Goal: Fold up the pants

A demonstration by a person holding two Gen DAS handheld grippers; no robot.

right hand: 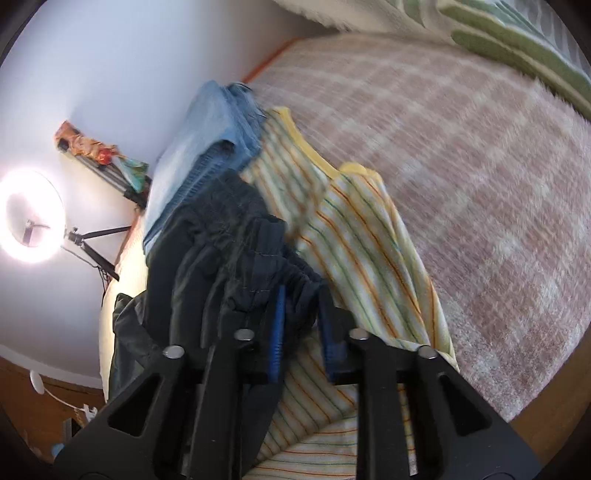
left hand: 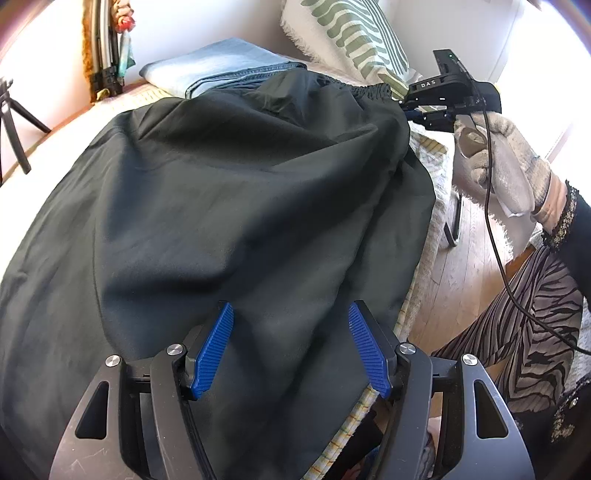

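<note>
Two grippers | black pants (left hand: 229, 192) lay spread across bed, waistband far right | right gripper (right hand: 301, 314) pinched elastic waistband | left gripper (left hand: 291, 347) spread wide, empty, over near hem | fabric looked thin, limp, slippery; grip hem corners.

Bed (right hand: 461, 184) with pinkish checked cover — black pants (left hand: 221, 203), folded jeans (left hand: 221, 66), striped cloth (right hand: 369, 240), green-patterned pillow (left hand: 351, 33).
</note>
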